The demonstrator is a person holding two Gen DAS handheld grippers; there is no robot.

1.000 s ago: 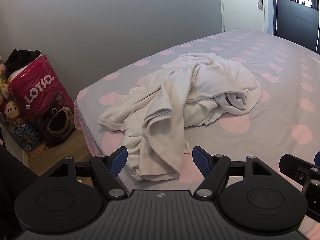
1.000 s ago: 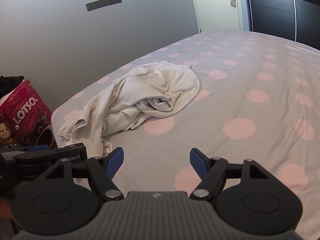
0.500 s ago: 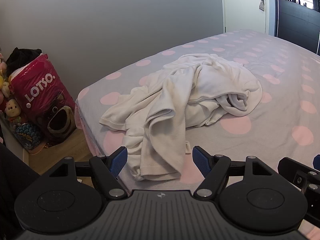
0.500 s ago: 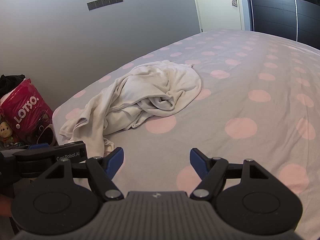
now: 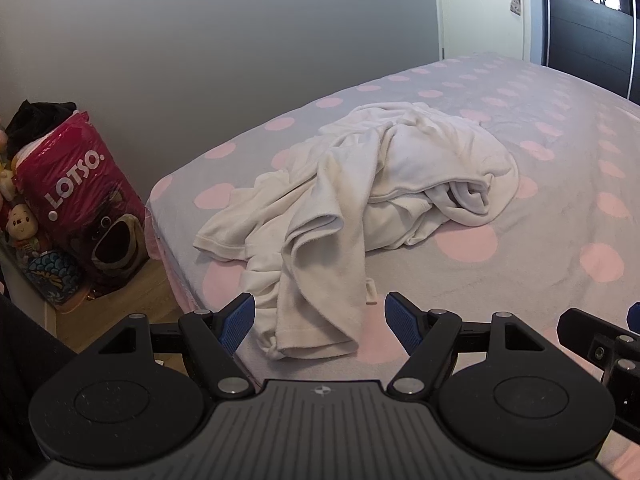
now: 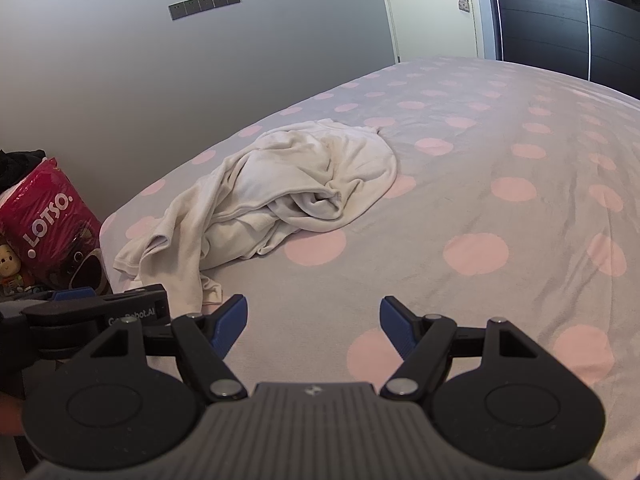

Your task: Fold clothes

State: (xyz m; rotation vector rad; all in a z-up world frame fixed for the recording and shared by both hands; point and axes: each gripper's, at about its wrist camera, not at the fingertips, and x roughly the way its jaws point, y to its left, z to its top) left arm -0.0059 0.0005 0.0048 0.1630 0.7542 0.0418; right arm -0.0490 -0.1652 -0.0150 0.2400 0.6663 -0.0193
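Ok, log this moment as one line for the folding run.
stage: approach | white garment: crumpled on bed, unfolded | left gripper: open, empty, near garment's end | right gripper: open, empty, over bare bed

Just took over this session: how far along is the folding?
Nothing is folded yet: the white garment lies crumpled on the dotted bed. Left gripper and right gripper are open and empty near its closest edge. Grasping, spreading and folding all remain.

We are in a home bedroom: a polka-dot bed (image 6: pixel 500 208), plush toys (image 5: pixel 24 220), a door (image 5: pixel 480 8)
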